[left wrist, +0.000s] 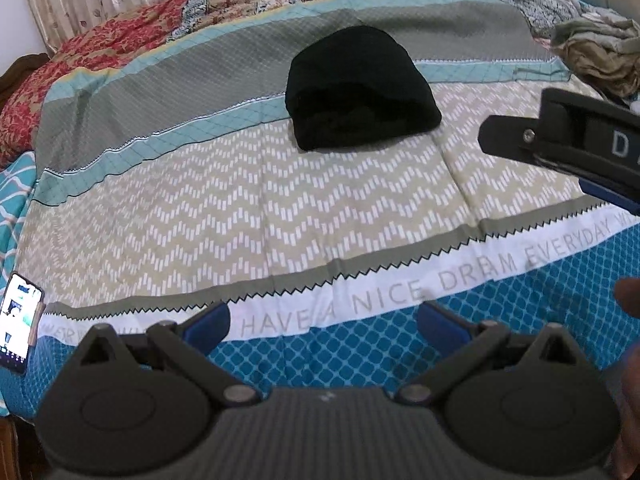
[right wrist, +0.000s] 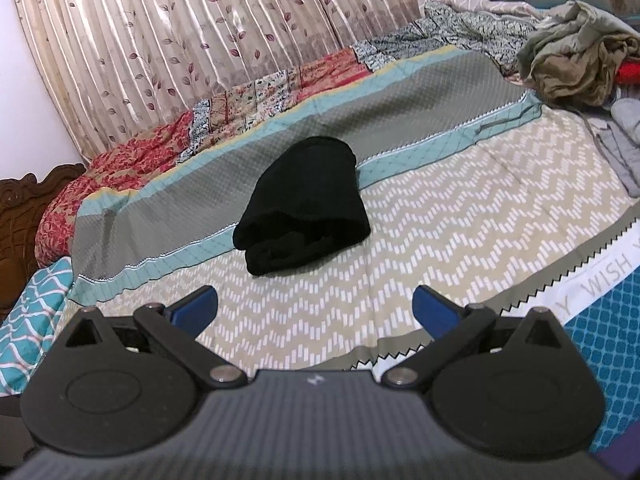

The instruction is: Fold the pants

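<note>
The black pants (left wrist: pixel 360 88) lie folded into a compact bundle on the patterned bedsheet (left wrist: pixel 248 208), across the grey and teal stripes. They also show in the right wrist view (right wrist: pixel 304 204), ahead of the fingers. My left gripper (left wrist: pixel 324 324) is open and empty, held well back from the pants above the blue-patterned front of the sheet. My right gripper (right wrist: pixel 316 308) is open and empty, a short way in front of the pants. Its side shows at the right edge of the left wrist view (left wrist: pixel 568 140).
A lit phone (left wrist: pixel 18 320) lies at the sheet's left edge. A heap of olive and grey clothes (right wrist: pixel 580 52) sits at the far right. A rumpled patchwork quilt (right wrist: pixel 240 108) and a curtain (right wrist: pixel 180 40) run along the back. A carved wooden headboard (right wrist: pixel 24 208) stands at left.
</note>
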Demonstrator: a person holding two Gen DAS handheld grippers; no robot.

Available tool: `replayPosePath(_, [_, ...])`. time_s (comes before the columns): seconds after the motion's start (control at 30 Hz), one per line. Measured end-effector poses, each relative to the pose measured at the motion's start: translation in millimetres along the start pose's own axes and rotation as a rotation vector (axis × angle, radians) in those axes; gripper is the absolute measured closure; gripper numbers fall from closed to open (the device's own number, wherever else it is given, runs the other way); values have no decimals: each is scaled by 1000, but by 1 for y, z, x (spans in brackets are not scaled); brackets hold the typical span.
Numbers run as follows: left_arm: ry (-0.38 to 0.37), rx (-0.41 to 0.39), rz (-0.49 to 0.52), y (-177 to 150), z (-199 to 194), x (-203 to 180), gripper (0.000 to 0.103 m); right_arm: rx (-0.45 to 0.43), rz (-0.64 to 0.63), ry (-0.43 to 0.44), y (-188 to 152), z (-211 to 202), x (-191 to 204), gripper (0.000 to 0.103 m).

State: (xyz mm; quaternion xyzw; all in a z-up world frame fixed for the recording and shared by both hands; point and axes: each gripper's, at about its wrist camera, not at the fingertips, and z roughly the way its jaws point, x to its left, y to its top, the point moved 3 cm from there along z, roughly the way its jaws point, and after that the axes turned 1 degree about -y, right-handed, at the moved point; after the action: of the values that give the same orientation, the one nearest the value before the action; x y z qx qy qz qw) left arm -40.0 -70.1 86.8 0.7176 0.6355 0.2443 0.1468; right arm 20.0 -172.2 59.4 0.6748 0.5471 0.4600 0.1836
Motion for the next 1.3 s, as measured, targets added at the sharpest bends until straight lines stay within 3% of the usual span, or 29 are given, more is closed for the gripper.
replayPosePath(0.63, [-1,54,29,-1,27,-4,0,72,58,-24,-6,29,-22,0])
replayPosePath(1.3, [15,36,-22,-1,24,6,0,88,39,-11,-8,31,-17,0])
